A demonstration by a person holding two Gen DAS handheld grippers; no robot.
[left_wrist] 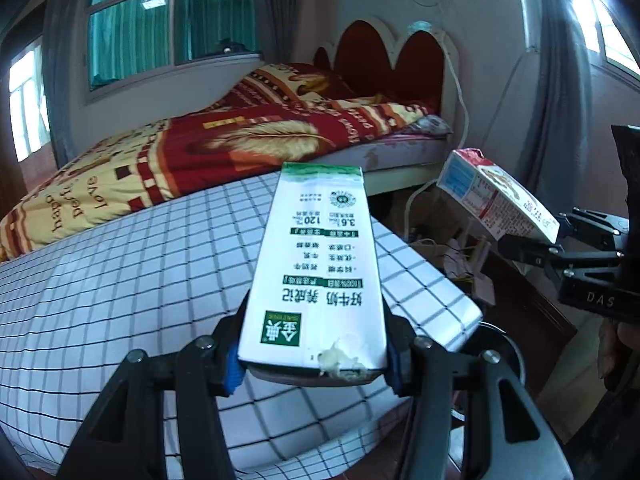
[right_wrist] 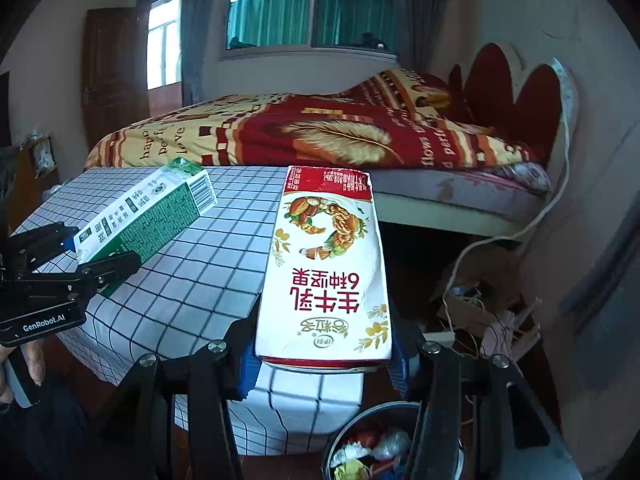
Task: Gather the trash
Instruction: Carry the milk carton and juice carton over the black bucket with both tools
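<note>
My left gripper (left_wrist: 314, 356) is shut on a white-and-green milk carton (left_wrist: 316, 272), held above the checked table (left_wrist: 120, 300). That carton also shows in the right wrist view (right_wrist: 148, 216), with the left gripper (right_wrist: 96, 264) at the far left. My right gripper (right_wrist: 324, 356) is shut on a white-and-red grain-milk carton (right_wrist: 326, 272), held past the table's corner and above a black trash bin (right_wrist: 372, 444) that holds crumpled wrappers. The red carton (left_wrist: 496, 196) and the right gripper (left_wrist: 532, 244) show at the right of the left wrist view.
A bed with a red and yellow quilt (right_wrist: 320, 132) stands behind the table. A white cable (right_wrist: 500, 236) hangs down to clutter on the floor (right_wrist: 480, 312) between bed and wall. The bin's rim (left_wrist: 508, 348) shows beside the table corner.
</note>
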